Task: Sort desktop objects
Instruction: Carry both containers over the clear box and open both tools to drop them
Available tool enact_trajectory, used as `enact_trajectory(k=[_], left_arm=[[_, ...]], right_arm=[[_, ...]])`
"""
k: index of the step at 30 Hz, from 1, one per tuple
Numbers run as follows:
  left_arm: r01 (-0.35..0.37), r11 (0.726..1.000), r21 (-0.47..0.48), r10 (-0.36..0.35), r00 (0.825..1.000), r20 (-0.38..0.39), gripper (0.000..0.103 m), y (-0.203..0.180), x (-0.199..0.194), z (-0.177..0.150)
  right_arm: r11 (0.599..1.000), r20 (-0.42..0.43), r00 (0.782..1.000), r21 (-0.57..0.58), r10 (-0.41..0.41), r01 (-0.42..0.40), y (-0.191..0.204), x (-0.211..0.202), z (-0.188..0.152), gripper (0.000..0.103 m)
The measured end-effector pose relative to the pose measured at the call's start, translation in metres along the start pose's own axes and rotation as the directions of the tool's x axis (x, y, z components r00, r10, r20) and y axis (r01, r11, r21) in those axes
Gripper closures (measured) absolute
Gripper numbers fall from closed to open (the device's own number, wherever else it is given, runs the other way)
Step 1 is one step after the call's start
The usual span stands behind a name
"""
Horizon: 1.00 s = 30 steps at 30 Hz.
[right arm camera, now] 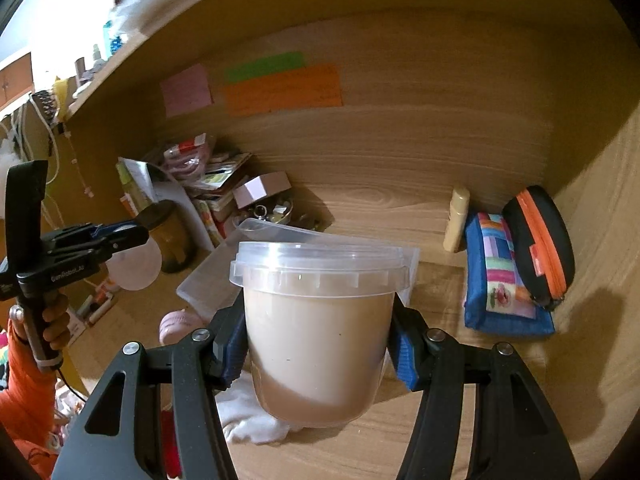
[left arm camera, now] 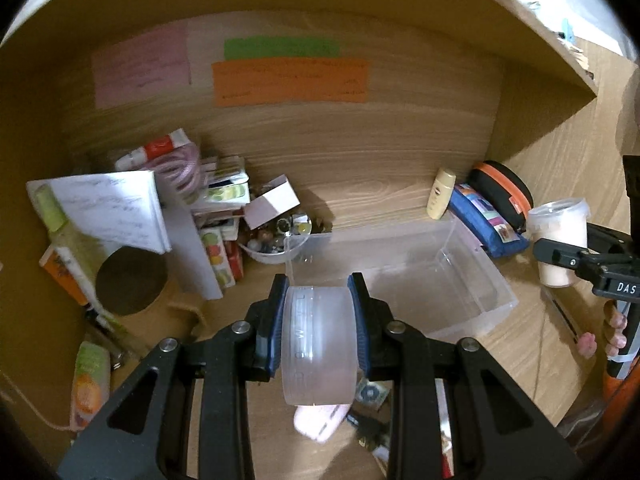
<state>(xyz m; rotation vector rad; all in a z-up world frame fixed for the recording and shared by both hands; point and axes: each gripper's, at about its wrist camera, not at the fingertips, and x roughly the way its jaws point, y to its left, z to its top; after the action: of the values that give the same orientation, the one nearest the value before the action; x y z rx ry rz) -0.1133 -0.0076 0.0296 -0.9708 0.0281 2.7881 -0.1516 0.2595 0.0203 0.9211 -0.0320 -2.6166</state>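
Two containers were up off the wooden desk at once. My left gripper was clamped on a small frosted round plastic jar, pinched across its flat faces so it sat on edge, above the clear rectangular plastic bin. My right gripper squeezed a translucent lidded tub, upright so nothing would spill, I'd say. It looked nearly full of pale beige stuff, darker at the bottom, under a snap lid.

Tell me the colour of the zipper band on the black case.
Orange, on the black case; clearest in the right wrist view.
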Motion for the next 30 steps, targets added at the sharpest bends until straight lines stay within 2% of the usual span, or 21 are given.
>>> enact_trajectory(k=[12,18,26,30], left_arm=[[0.056,0.998,0.014,-0.054,0.991,-0.125,0.074,0.000,0.082,0.018],[0.057,0.998,0.021,-0.052,0.979,-0.199,0.074,0.000,0.123,0.020],[0.064,0.995,0.072,-0.043,0.966,-0.257,0.074,-0.009,0.164,0.020],[0.066,0.991,0.115,-0.031,0.960,-0.279,0.074,-0.015,0.176,0.018]], right_arm=[[1.000,-0.109,0.994,0.020,-0.015,0.017,-0.022,0.065,0.012,0.048],[1.000,-0.176,0.984,0.015,-0.012,0.015,-0.031,0.096,0.010,0.048],[1.000,-0.245,0.969,-0.021,-0.009,0.004,-0.033,0.132,0.006,0.048],[0.999,-0.296,0.955,-0.053,-0.028,0.013,-0.031,0.150,0.004,0.048]])
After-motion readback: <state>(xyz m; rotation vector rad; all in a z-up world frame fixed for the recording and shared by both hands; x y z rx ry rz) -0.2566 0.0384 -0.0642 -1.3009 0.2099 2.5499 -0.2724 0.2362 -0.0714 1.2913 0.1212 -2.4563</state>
